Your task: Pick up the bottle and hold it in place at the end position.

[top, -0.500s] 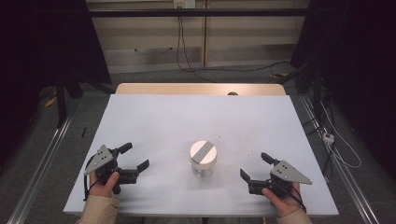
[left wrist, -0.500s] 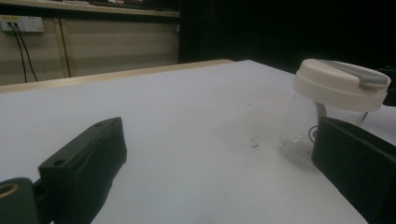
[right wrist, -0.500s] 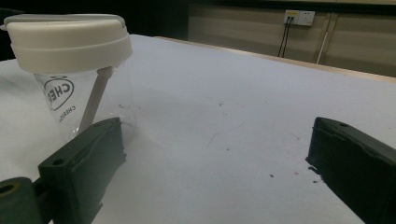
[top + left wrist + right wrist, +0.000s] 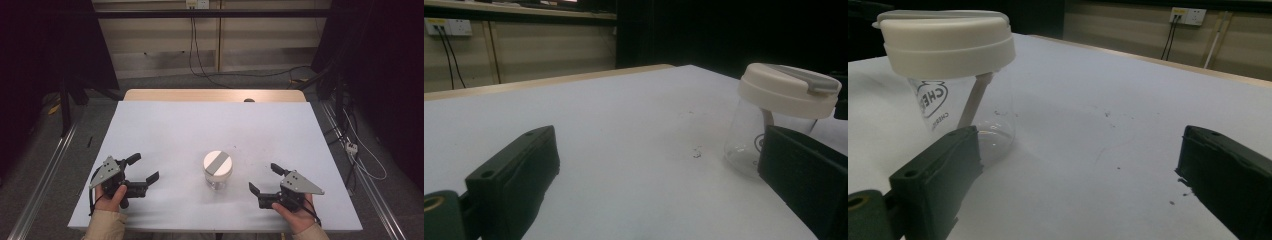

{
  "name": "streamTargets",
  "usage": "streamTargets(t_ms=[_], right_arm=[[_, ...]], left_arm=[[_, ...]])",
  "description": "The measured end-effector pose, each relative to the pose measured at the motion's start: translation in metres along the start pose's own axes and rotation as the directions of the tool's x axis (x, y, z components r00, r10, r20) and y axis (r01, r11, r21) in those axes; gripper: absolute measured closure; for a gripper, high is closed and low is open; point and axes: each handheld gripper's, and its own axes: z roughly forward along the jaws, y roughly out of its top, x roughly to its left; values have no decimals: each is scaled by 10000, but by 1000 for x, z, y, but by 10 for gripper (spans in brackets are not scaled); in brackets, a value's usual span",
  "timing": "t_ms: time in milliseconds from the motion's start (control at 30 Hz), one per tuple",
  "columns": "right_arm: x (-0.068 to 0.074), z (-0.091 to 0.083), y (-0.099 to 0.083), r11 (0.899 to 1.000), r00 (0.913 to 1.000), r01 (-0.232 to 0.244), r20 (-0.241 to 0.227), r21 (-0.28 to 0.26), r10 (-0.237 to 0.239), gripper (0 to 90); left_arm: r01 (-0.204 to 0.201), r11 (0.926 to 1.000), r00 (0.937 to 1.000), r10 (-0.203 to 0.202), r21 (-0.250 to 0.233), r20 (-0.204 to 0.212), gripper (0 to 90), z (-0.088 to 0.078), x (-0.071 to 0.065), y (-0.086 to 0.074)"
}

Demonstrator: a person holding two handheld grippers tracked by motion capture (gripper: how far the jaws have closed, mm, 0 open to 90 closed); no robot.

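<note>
A clear plastic jar (image 4: 217, 171) with a cream lid and a grey strip across it stands upright near the front middle of the white table (image 4: 210, 125). My left gripper (image 4: 145, 167) rests at the jar's left, open, with nothing between its fingers. In the left gripper view the jar (image 4: 781, 115) stands beyond the right jaw, outside the left gripper's (image 4: 659, 175) gap. My right gripper (image 4: 263, 177) sits at the jar's right, open and empty. The right gripper view has the jar (image 4: 948, 65) just past the left jaw of the right gripper (image 4: 1078, 175); printed lettering shows on its wall.
The table's wooden far edge (image 4: 215, 95) carries a small dark object (image 4: 248, 100). Metal rails run along both sides of the table, and cables (image 4: 360, 160) lie on the floor at the right. A wall socket (image 4: 196, 4) is at the back.
</note>
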Motion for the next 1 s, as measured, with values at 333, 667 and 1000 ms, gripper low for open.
streamTargets(t_ms=[333, 667, 1000], right_arm=[[13, 20, 8, 10000, 9978, 1, -660, 55, 3, 36], [34, 43, 15, 9993, 9885, 310, -1485, 203, -276, 38], [48, 61, 19, 9987, 9784, 345, -2050, 373, -261, 42]], left_arm=[[-4, 10000, 10000, 4, 10, -83, 27, -1, 1, 0], [-10, 10000, 10000, 11, 66, -69, 27, 2, 0, -1], [-27, 9999, 10000, 27, 143, 14, 27, 3, 1, -1]])
